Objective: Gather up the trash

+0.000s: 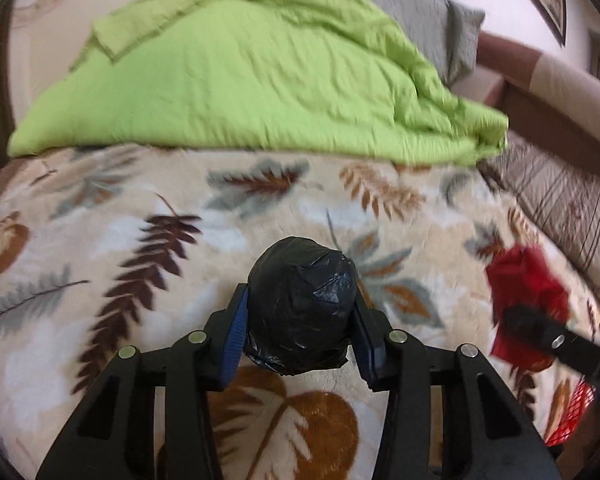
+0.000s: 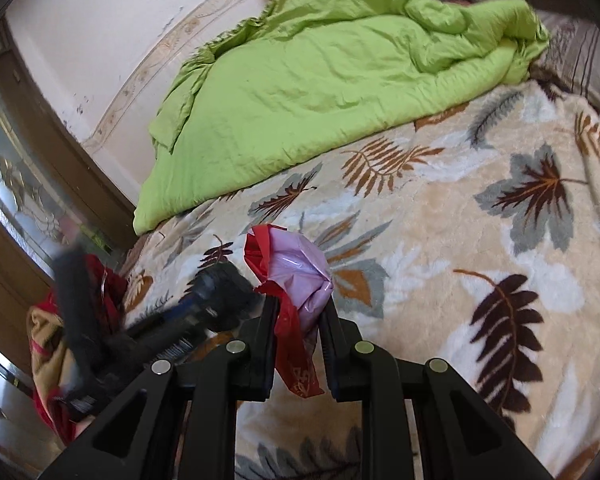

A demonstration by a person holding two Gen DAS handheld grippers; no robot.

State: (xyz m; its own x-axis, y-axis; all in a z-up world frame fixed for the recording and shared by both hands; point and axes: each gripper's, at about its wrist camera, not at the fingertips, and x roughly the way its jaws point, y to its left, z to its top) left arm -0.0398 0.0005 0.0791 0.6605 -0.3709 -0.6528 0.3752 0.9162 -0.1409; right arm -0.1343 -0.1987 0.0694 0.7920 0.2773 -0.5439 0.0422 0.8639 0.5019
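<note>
Above leaf-print blanket (image 1: 100, 240) on bed: left tool (image 1: 300, 312) clamped around black bag ball (image 1: 302, 308); right tool (image 2: 298, 316) pinching pink-and-red bag wad (image 2: 296, 272). Risks: slick plastic slipping out; loose red tail snagging nearby left tool.

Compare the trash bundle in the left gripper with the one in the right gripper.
The black bundle is one dark, rounded ball of plastic; the pink-and-red bundle is two-coloured, with a loose red tail hanging down. Black fills the left gripper; the right gripper pinches narrower. Both are crumpled plastic, held above the leaf-patterned blanket.
</note>
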